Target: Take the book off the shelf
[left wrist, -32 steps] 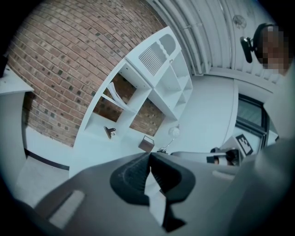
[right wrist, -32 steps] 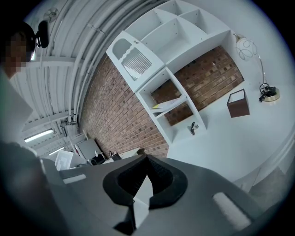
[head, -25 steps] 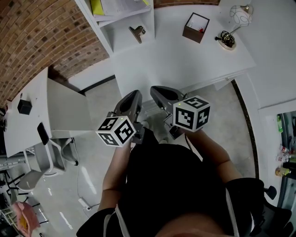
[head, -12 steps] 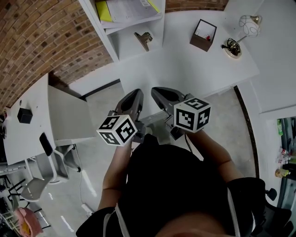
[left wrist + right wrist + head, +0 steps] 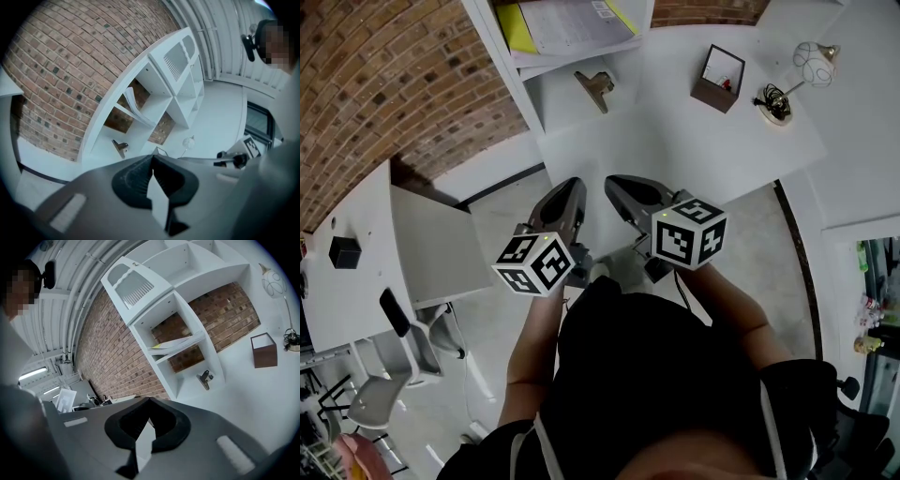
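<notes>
The book [image 5: 572, 23], with white pages and a yellow cover edge, lies flat on a shelf board of the white shelf unit [image 5: 511, 66] at the top of the head view. It shows as a sagging stack of pages [image 5: 136, 107] in the left gripper view and as the book [image 5: 176, 345] in the right gripper view. My left gripper [image 5: 565, 199] and right gripper [image 5: 623, 190] hang side by side over the floor, short of the white table [image 5: 675, 141]. Both are shut and hold nothing. Each points toward the shelf.
A metal binder clip [image 5: 595, 87] lies in the compartment below the book. A brown open box [image 5: 719, 79] and a small lamp [image 5: 797, 70] stand on the table to the right. A side desk [image 5: 356, 234] and a chair [image 5: 384, 375] are at the left.
The shelf, table and box have slid lower in the head view and more of the book shows. Both grippers keep the same spot in the view and stay shut.
</notes>
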{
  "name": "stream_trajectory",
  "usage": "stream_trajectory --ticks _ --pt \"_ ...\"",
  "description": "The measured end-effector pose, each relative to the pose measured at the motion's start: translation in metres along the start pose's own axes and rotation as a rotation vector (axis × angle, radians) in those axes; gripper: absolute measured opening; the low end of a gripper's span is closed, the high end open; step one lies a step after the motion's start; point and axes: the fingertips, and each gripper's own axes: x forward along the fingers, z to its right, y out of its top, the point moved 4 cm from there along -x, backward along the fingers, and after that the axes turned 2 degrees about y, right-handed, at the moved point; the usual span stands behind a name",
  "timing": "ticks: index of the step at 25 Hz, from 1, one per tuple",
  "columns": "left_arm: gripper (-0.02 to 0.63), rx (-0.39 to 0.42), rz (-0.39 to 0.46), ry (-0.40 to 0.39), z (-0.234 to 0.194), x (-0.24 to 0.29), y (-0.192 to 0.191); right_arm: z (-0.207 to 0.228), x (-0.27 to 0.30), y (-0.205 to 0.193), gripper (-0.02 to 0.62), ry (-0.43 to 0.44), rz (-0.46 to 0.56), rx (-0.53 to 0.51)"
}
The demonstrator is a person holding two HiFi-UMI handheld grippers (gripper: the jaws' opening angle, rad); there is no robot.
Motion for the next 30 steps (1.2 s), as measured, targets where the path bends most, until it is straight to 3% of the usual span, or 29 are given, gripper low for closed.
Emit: stream_trajectory --ticks 16,20,30 --pt "-0.003 0.051 -0.007 -0.039 -0.053 0.022 0.043 0.009 0.065 0.030 -0.002 -0.050 0.028 -0.033" --pt "-0.003 0.054 0.012 -0.017 -0.058 0.032 0.051 0.019 0.072 0.041 -0.002 -0.063 0.023 -0.059" --pt "-0.003 0.078 0.074 0.089 -0.052 0.061 0.075 0.038 0.087 0.074 0.000 0.021 -0.010 -0.123"
